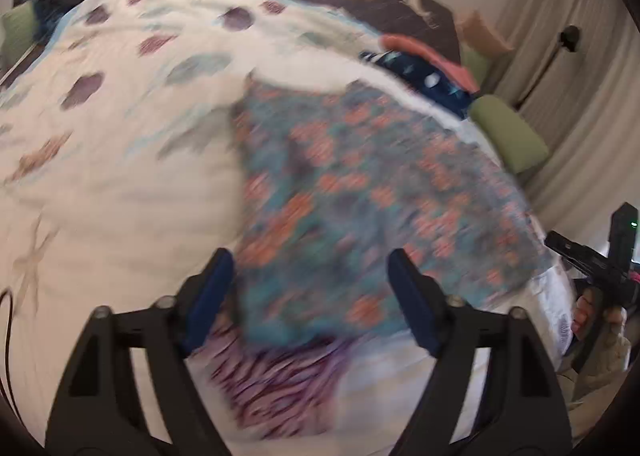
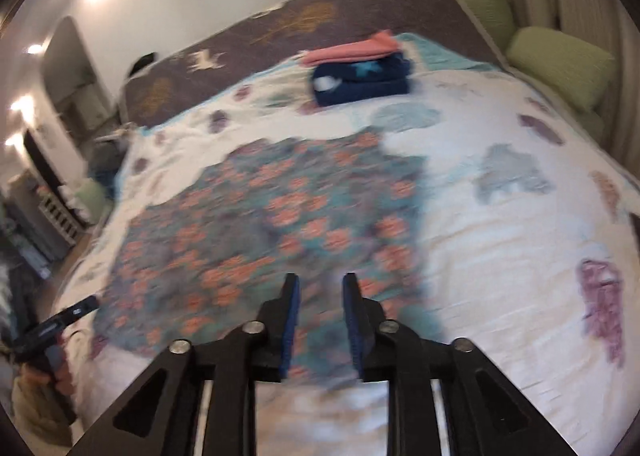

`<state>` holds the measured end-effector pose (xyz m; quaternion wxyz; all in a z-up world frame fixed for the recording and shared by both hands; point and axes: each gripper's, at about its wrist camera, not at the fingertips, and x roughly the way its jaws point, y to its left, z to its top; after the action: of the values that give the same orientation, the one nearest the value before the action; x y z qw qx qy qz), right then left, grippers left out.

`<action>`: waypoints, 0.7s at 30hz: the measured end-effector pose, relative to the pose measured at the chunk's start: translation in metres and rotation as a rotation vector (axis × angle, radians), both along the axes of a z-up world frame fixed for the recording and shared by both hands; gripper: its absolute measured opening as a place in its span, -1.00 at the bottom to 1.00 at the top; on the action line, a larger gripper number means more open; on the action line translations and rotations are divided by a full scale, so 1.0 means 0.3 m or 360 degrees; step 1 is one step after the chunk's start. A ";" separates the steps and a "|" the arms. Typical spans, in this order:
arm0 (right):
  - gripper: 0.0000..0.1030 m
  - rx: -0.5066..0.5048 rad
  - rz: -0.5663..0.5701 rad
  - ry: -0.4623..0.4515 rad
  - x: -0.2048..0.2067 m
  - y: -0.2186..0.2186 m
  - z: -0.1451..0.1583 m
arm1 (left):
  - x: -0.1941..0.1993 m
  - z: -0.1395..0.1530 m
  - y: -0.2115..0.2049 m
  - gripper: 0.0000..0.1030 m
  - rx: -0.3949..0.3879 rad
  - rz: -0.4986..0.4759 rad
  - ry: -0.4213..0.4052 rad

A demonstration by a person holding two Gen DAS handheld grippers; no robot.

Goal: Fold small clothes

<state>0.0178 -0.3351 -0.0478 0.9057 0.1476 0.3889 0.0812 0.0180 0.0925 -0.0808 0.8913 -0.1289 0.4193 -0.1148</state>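
- Two grippers hang empty above the floral garment (image 2: 272,224), lying spread on the near bedspread (image 2: 500,256).
- Our left gripper (image 1: 310,298) gapes wide; our right gripper (image 2: 320,320) stands narrowly parted.
- We judge matching edges should be pinched before folding.

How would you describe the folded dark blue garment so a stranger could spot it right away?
Look to the far end of the white patterned bedspread, near the brown deer blanket. The navy garment sits folded under a coral garment, and it alone has a pale blue star.

Seemingly teal, orange-flowered garment (image 2: 272,224)
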 end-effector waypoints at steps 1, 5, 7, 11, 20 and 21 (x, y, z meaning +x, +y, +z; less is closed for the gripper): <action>-0.44 0.0009 0.0057 0.0065 0.007 0.023 -0.031 | -0.005 -0.030 0.004 0.58 0.0020 0.0006 0.0063; -0.47 -0.0070 -0.0021 0.0180 0.025 0.049 -0.122 | -0.056 -0.035 -0.025 0.60 0.0171 -0.0059 -0.0032; -0.47 -0.0156 -0.0010 0.0190 0.023 0.069 -0.101 | -0.061 -0.032 -0.028 0.60 0.0178 -0.0075 -0.0028; -0.46 -0.0233 -0.0020 0.0182 0.011 0.103 -0.071 | -0.051 -0.027 0.004 0.60 0.0071 -0.0031 -0.0011; -0.45 -0.0375 0.0059 -0.0010 -0.043 0.258 0.033 | -0.064 -0.027 0.007 0.60 0.0055 -0.0030 -0.0032; -0.45 -0.0385 0.0094 -0.0025 -0.045 0.282 0.040 | -0.065 -0.024 0.009 0.60 0.0061 -0.0030 -0.0028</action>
<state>0.0042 -0.2505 -0.0360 0.9171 0.0252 0.3930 0.0614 -0.0014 0.0951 -0.0881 0.8961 -0.1069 0.4148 -0.1162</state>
